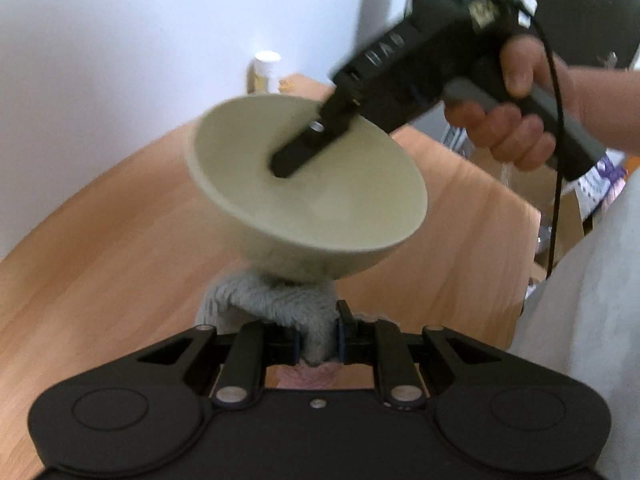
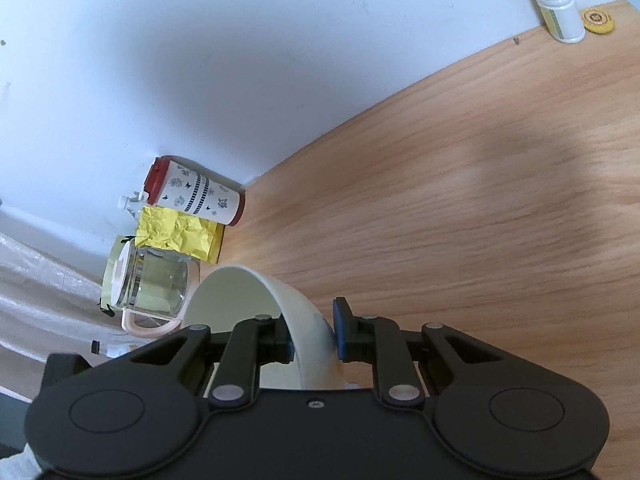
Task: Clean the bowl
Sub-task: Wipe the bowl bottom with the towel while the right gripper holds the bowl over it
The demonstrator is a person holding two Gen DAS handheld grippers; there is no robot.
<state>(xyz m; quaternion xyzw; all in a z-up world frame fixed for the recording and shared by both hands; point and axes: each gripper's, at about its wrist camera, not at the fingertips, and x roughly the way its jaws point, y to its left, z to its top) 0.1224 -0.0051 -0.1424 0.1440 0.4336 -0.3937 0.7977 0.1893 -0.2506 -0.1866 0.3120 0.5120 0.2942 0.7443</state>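
Grey cloth [image 1: 276, 308], pinched in left gripper [image 1: 316, 344], under cream bowl [image 1: 308, 184] clamped by its rim in right gripper [image 2: 312, 340] above table [image 2: 460, 200]; advise firm, steady rubbing.

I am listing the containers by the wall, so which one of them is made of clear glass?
The clear glass jug with a pale pink handle. You can see through its wall; the floral tumbler with a red lid and the white plastic bottle are opaque.

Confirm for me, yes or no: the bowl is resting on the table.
No: the bowl is held tilted above the table, the right gripper clamping its rim and the cloth under its base.
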